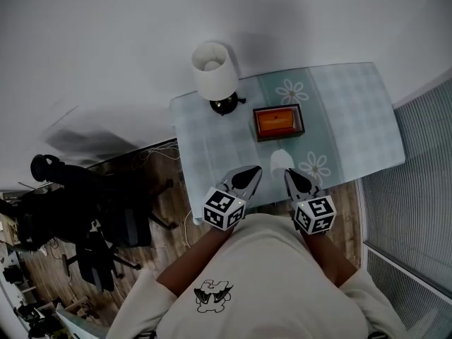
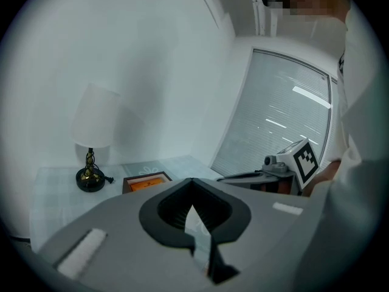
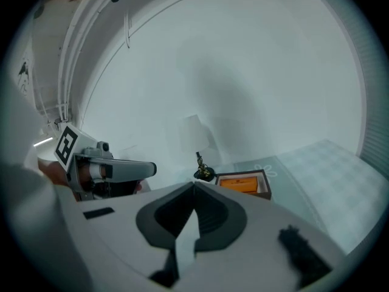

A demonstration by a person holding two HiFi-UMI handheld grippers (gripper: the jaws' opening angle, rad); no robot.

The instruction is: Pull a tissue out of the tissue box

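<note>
The tissue box (image 1: 279, 121), a dark frame with an orange top, lies on the table's pale checked cloth (image 1: 353, 119); no tissue shows sticking out of it. It also appears as the box (image 2: 146, 182) in the left gripper view and the box (image 3: 243, 184) in the right gripper view. My left gripper (image 1: 256, 169) and right gripper (image 1: 288, 171) hover side by side over the table's near edge, short of the box. Both are shut with nothing held: the left gripper's (image 2: 192, 180) tips meet, as do the right gripper's (image 3: 194, 184). A small white patch (image 1: 281, 159) lies between them on the cloth.
A white-shaded lamp (image 1: 215, 76) on a dark base stands on the table left of the box. Window blinds (image 1: 417, 189) run along the right. On the wooden floor at the left are a dark office chair (image 1: 106, 239) and cables.
</note>
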